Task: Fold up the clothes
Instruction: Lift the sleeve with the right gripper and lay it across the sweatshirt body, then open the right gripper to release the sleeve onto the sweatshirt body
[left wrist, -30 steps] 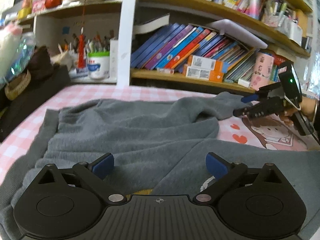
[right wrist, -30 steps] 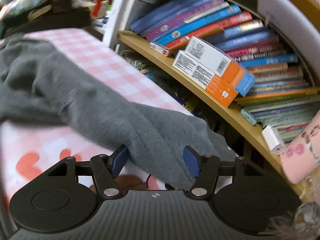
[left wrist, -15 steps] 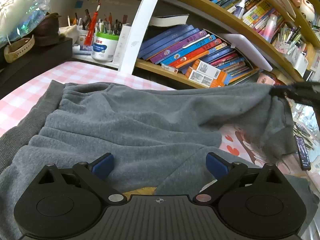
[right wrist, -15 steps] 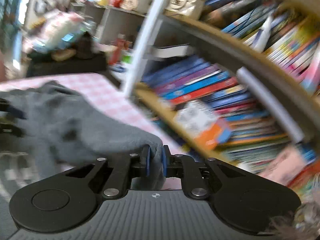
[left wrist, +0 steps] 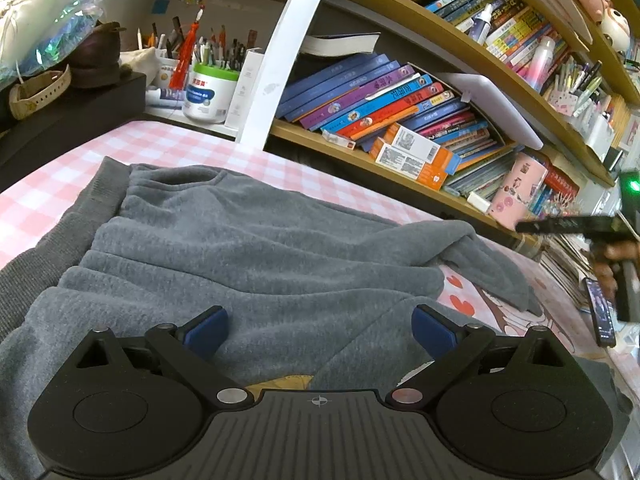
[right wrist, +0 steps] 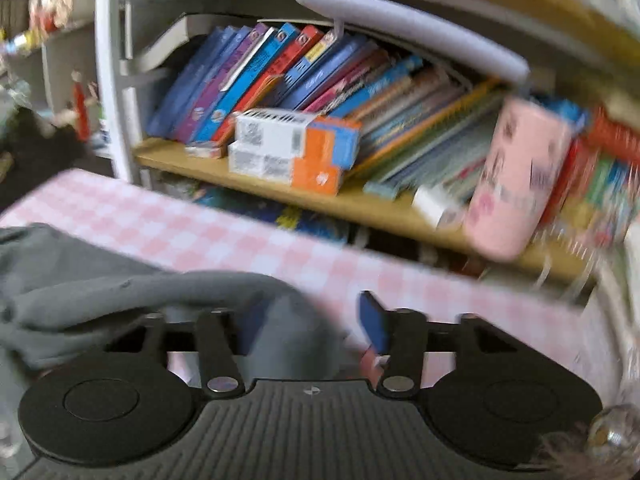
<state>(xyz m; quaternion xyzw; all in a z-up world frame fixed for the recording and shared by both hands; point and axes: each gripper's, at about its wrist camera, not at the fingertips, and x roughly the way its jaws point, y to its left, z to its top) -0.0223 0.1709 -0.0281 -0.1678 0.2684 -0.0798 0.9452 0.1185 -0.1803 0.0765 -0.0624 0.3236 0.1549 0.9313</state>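
A grey sweatshirt (left wrist: 240, 248) lies spread on the pink checked tablecloth (left wrist: 180, 148). Its sleeve (left wrist: 480, 264) rests slack at the right, bent over the body's edge. My left gripper (left wrist: 320, 326) hovers open just above the body, nothing between its blue pads. My right gripper (left wrist: 560, 224) shows at the far right in the left wrist view, above and to the right of the sleeve end, held by a hand. In the blurred right wrist view my right gripper (right wrist: 314, 320) has its jaws opening. The sleeve (right wrist: 160, 292) lies loose beneath them, free of the pads.
A wooden bookshelf (left wrist: 400, 120) full of books and boxes runs along the table's far side, with a pink tumbler (left wrist: 516, 192) on it. A pen pot (left wrist: 208, 92) and a black box (left wrist: 60, 128) stand at the back left. A phone (left wrist: 600, 312) lies at the right edge.
The right gripper shut on the sleeve end, lifted it, then let go. The sleeve has dropped back onto the table and the gripper has drawn away to the right. The left gripper has rolled slightly.
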